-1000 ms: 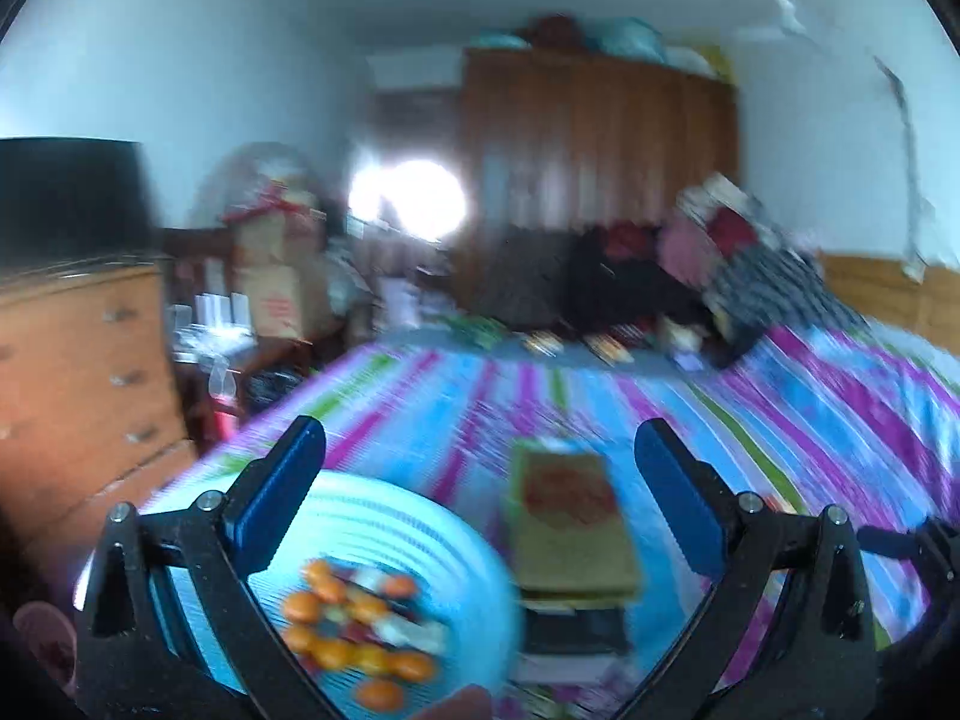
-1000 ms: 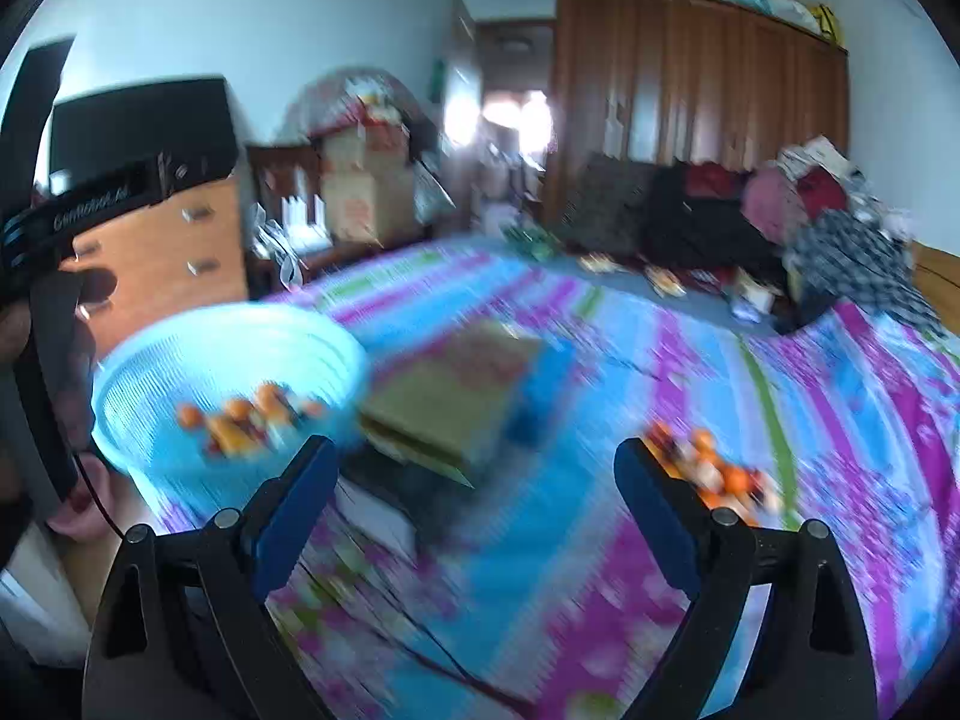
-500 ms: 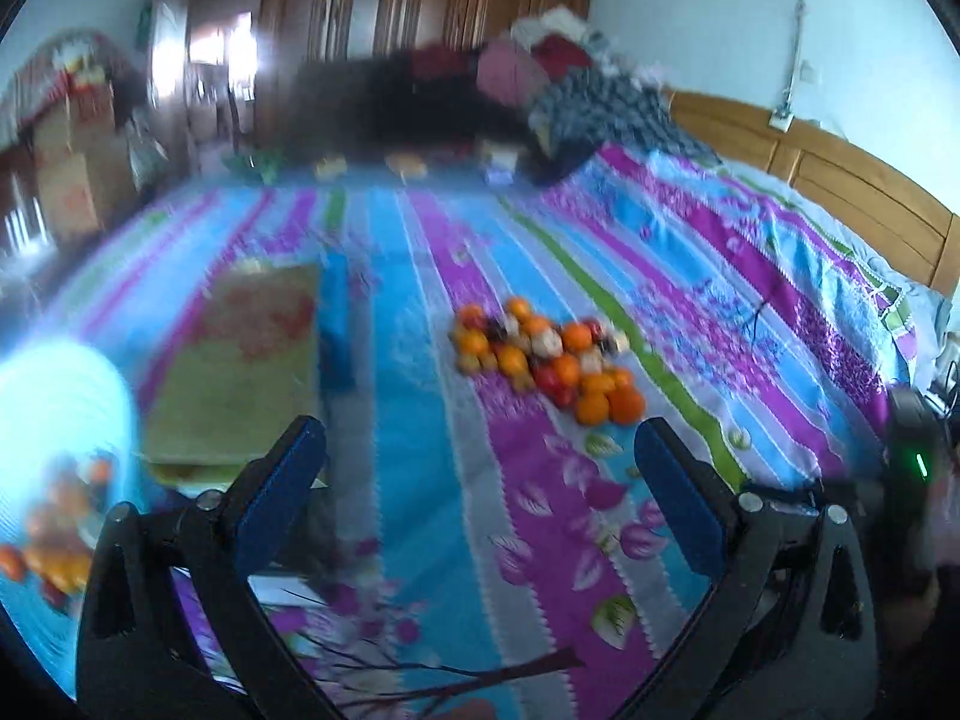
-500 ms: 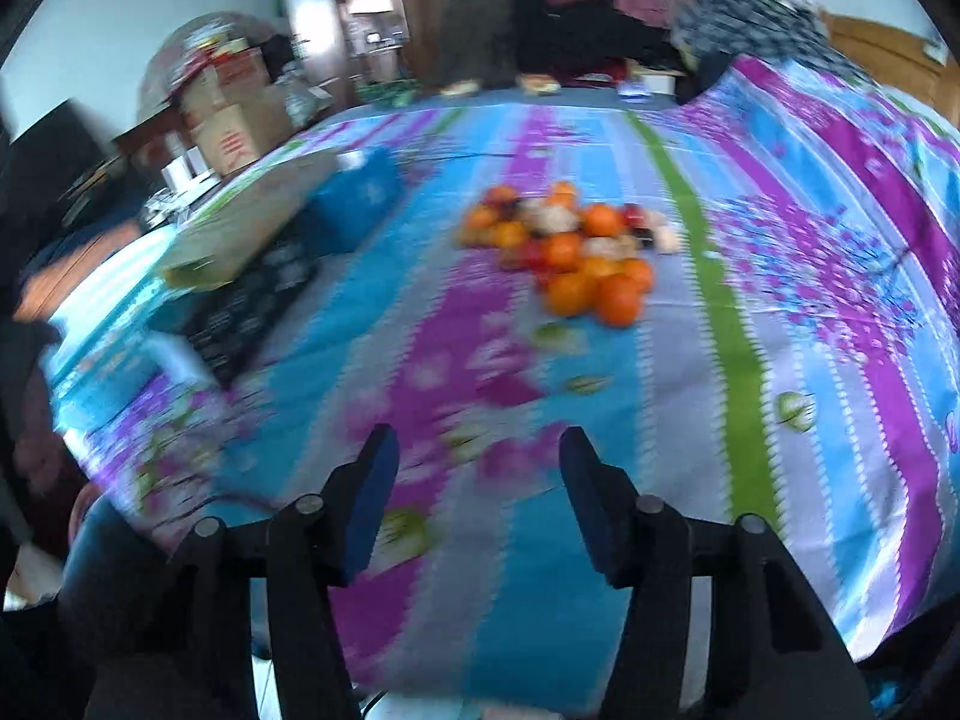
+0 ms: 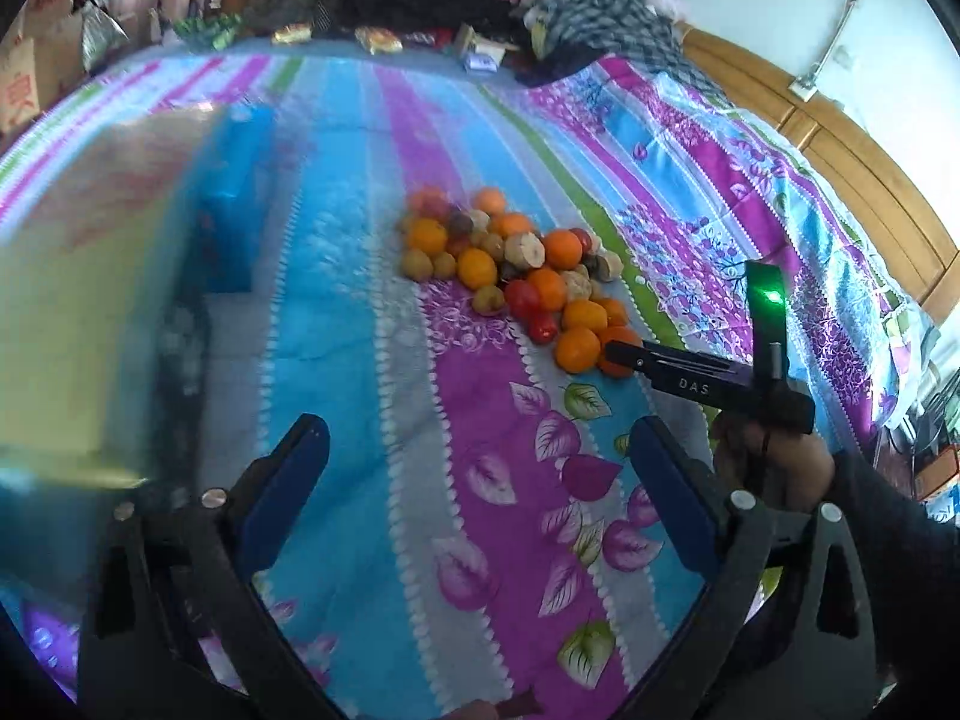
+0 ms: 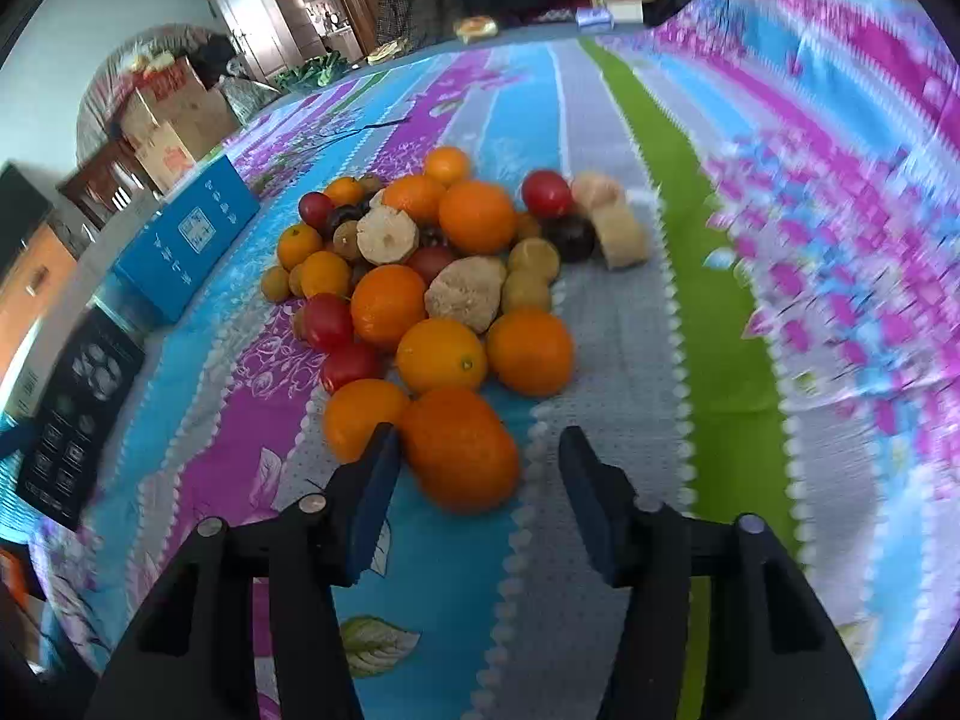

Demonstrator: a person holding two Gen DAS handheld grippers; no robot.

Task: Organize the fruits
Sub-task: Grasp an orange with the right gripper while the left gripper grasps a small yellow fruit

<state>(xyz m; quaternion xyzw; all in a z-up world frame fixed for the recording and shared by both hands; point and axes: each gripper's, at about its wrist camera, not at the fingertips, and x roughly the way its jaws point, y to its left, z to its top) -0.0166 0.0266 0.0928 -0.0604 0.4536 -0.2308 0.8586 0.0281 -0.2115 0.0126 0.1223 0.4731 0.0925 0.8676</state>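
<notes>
Far left, from the right wrist: black box (image 6: 78, 414) and blue box (image 6: 186, 240), flat on the bed (image 6: 720, 312), well apart from the fruit. Probably just clutter, lying clear of the working path.

Toward the middle: pile (image 6: 444, 276) of oranges, small red and dark fruits, brownish-yellow ones and pale cut chunks. Heaped loose on the striped sheet, touching one another and mixed by kind. Sorting hardly begun, to judge by the heap.

At the pile's near edge: orange (image 6: 459, 450), touching a smaller one on its left. Outermost, so likely chosen as the piece that can be lifted off without rolling the rest.

Around it: right claw (image 6: 478, 444), tilted steeply down, jaws just now closing with the orange between them. Left pad just beside the skin, perhaps touching; right pad apart from it across a strip of sheet. Not yet clamped. Needs to narrow further and stay centred, or risks nudging the fruit sideways into the heap.

From the left wrist: left claw (image 5: 474, 438), wide apart though just narrowed a little, nothing between the jaws. Hovering over bare sheet short of the pile, seemingly held back to leave room. Further right: hand (image 5: 774, 456) wrapped round the right claw's handle.
</notes>
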